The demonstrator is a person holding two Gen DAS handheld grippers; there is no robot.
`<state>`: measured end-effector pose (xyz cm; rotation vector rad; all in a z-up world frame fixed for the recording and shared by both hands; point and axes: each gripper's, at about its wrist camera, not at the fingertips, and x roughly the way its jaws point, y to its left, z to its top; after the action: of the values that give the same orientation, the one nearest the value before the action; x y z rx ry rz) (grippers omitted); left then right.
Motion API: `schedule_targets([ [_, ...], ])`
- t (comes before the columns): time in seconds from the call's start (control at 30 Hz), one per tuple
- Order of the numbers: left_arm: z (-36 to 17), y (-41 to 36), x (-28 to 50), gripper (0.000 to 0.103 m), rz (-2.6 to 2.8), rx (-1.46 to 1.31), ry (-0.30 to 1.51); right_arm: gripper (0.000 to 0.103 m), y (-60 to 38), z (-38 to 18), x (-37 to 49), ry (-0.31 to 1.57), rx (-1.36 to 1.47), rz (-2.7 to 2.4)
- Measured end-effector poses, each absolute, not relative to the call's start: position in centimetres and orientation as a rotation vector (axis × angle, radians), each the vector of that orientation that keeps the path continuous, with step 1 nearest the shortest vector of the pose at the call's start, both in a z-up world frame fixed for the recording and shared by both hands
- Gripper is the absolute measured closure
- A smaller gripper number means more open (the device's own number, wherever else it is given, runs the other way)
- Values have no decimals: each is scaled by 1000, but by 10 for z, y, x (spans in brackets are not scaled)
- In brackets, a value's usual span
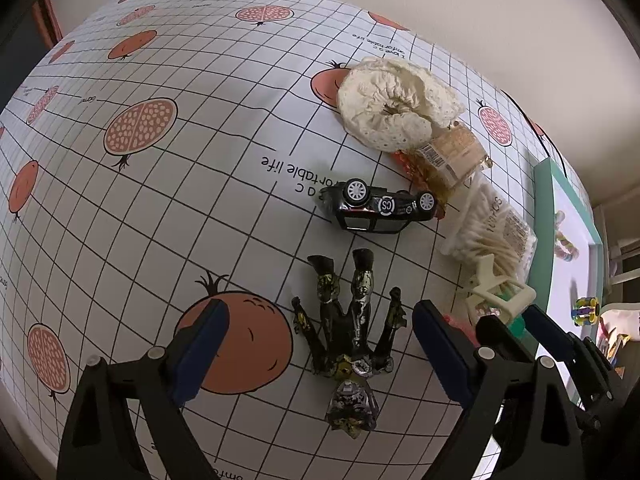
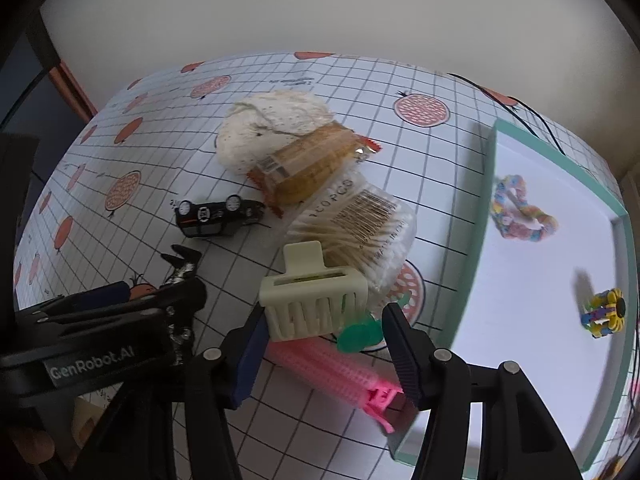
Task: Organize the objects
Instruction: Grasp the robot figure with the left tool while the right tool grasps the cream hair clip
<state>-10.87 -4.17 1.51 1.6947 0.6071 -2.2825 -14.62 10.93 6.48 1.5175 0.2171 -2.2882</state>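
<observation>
Objects to be organized lie in a loose cluster on the grid-patterned tablecloth point(image 1: 168, 208), just beside the teal-rimmed tray point(image 2: 476, 216), which already holds 2 items: a braided multicolour band point(image 2: 520, 216) and a small yellow wheel toy point(image 2: 606, 312). This suggests the tray is the collection point. Nearest the right gripper point(image 2: 320, 356), a pink roller point(image 2: 340, 372) lies between the spread jaws, partly under a cream claw hair clip point(image 2: 312, 300) and touching a green cap point(image 2: 354, 336); the gripper holds nothing. Its jaws straddle the roller from above, angled down toward the table, which reads as a pre-grasp alignment. Nearest the left gripper point(image 1: 320, 348), a black and gold action figure point(image 1: 352, 336) lies flat, limbs splayed, between widely parted jaws that hold nothing; the tool points forward and down over the figure. Beyond these, a black toy car point(image 1: 380, 206) rests on its side. Further out, a clear pack of cotton swabs point(image 2: 360, 236) leans against a wrapped snack packet point(image 2: 312, 164), which overlaps a cream crocheted piece point(image 1: 396, 108) at the far end. The overlap means upper items should be lifted first.
</observation>
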Motion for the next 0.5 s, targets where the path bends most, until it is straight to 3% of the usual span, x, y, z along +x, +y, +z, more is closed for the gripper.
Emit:
schedule_targets([
  [0.07, 15, -41, -109, 18, -2284, 1697, 615, 43, 113, 66, -147, 210, 1521, -2298],
  [0.33, 14, -34, -110, 24, -2282, 1726, 582, 44, 122, 69, -148, 144, 1517, -2298],
  [0.4, 11, -29, -114, 38, -2284, 1737, 584, 44, 122, 69, -148, 135, 1514, -2298],
  [0.5, 9, -25, -115, 42, -2287, 1754, 563, 44, 123, 70, -148, 122, 1510, -2298],
])
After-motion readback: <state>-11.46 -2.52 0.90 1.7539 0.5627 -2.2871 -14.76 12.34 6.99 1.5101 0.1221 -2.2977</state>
